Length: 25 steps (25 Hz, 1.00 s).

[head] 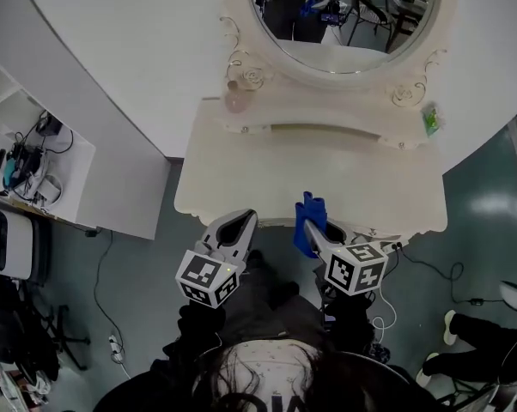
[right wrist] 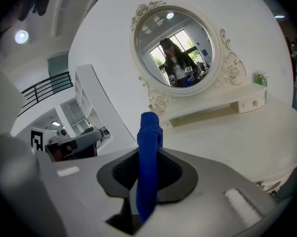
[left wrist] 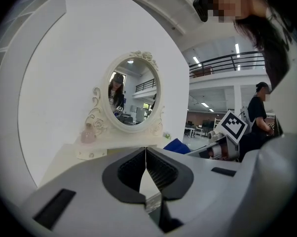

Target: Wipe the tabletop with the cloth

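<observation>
Your right tool (head: pixel 308 227) clamped the cloth (right wrist: pixel 148 132) over the table's (head: pixel 241 178) front edge, left tool (left wrist: pixel 146 158) clenched empty; that narrow grip risked slippage once you wiped.

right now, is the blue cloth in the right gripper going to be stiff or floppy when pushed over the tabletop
Probably soft: the blue cloth is squeezed into a narrow fold between the right gripper's shut fingers, yet its free end stands up, so it has some body. On the smooth tabletop it likely slides easily and may bunch.

Bunched blue cloth (right wrist: pixel 147 147) at tabletop (head: pixel 327 178) edge
</observation>
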{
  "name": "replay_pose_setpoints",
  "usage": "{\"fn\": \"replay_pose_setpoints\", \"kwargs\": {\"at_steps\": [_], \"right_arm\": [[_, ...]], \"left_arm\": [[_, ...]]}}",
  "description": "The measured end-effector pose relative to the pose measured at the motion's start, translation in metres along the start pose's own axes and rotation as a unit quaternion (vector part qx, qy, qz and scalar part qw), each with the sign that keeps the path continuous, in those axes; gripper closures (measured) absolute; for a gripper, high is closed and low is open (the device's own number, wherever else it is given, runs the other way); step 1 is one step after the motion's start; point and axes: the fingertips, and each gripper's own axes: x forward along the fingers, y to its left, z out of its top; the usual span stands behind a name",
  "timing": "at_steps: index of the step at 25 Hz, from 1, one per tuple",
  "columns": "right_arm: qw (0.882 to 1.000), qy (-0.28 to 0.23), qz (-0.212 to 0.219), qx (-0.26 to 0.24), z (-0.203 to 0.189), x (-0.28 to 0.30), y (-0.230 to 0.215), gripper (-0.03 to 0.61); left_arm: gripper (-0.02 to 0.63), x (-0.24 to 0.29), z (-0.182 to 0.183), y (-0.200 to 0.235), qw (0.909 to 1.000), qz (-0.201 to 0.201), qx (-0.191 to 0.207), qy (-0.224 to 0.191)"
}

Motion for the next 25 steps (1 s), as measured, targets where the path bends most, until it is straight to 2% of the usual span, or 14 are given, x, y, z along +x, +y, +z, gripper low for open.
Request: {"fn": "replay_pose_setpoints", "kwargs": {"at_steps": [5, 17, 25], "right_arm": [[1.000, 0.007, -0.014, 0.005, 0.016, 0.036, -0.011, 0.505], [0.998, -0.006, -0.061, -0.004, 0.093, 0.116, -0.036, 0.505], [0.995, 0.002, -0.086, -0.048, 0.138, 0.174, -0.051, 0.505]], "left_arm": [[0.612, 0.024, 0.004, 0.037, 0.9999, -0.007, 0.001, 0.008], [0.612, 0.093, 0.040, 0.117, 0.9982, -0.060, 0.004, 0.005], [0.612, 0.113, 0.049, 0.143, 0.9954, -0.096, 0.001, 0.004]]}}
